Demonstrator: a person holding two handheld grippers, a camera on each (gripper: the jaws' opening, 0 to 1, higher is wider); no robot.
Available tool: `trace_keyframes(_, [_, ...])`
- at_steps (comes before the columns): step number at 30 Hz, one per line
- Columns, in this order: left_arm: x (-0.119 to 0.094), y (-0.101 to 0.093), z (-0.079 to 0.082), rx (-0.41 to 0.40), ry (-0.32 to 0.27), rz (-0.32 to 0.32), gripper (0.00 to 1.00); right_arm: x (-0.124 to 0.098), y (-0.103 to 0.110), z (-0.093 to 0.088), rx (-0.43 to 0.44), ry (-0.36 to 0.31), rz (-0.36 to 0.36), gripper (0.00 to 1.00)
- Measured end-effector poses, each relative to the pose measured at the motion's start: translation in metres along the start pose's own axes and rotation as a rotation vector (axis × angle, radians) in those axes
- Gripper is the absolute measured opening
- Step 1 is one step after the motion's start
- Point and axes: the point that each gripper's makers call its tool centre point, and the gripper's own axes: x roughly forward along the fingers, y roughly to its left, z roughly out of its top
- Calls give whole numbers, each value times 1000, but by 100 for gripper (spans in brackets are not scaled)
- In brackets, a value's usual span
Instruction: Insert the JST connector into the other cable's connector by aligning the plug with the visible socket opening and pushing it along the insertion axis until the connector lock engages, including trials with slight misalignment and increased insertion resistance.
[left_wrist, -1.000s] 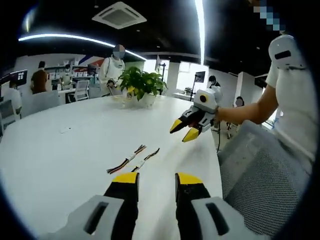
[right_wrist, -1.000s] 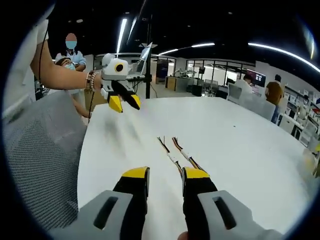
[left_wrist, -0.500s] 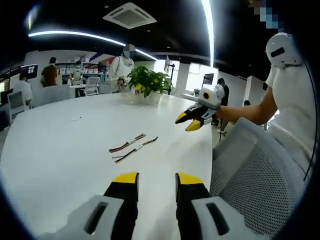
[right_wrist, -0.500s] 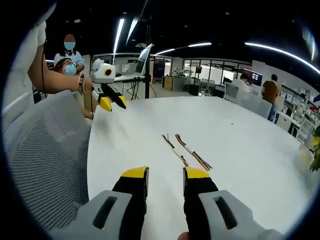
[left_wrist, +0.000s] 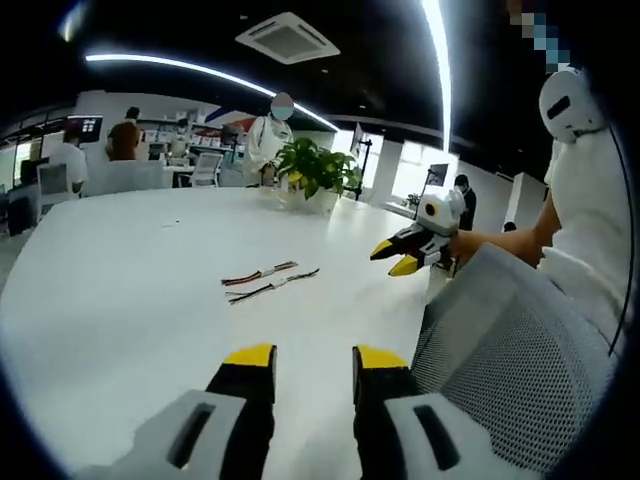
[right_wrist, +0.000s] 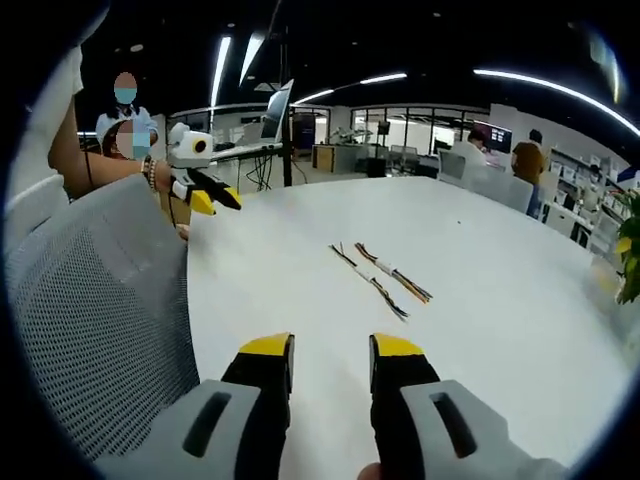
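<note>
So both cables (right_wrist: 380, 276) lie side by side at 12 o'clock from the right gripper (right_wrist: 331, 352); both grippers open, empty.

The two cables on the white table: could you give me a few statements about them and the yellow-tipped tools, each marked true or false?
1. The two cables lie side by side on the table. True.
2. The left tool grips a cable. False: it is open and holds nothing.
3. A potted plant stands on the table. True.
4. The right tool touches the cables. False: it is apart from them, open.
</note>
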Motion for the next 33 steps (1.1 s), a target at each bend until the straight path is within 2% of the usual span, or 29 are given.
trace_keyframes(9, [-13, -7, -4, -22, -38, 38, 25, -9, 11, -4, 35, -24, -33, 30])
trace_keyframes(14, [-19, -13, 2, -8, -78, 55, 25, -12, 16, -7, 56, -32, -51, 32])
trace_keyframes(19, [-21, -8, 7, -4, -98, 83, 27, -14, 18, -10, 78, -38, -76, 35])
trace_keyframes(26, [-22, -4, 1, 12, -67, 112, 39, -19, 13, -9, 94, -47, -105, 38])
trace_keyframes(29, [-22, 0, 1, 9, -74, 137, 51, -19, 13, -10, 98, -41, -109, 39])
trace_keyframes(33, [-24, 5, 2, 0, -88, 165, 59, -19, 12, -10, 97, -41, -114, 41])
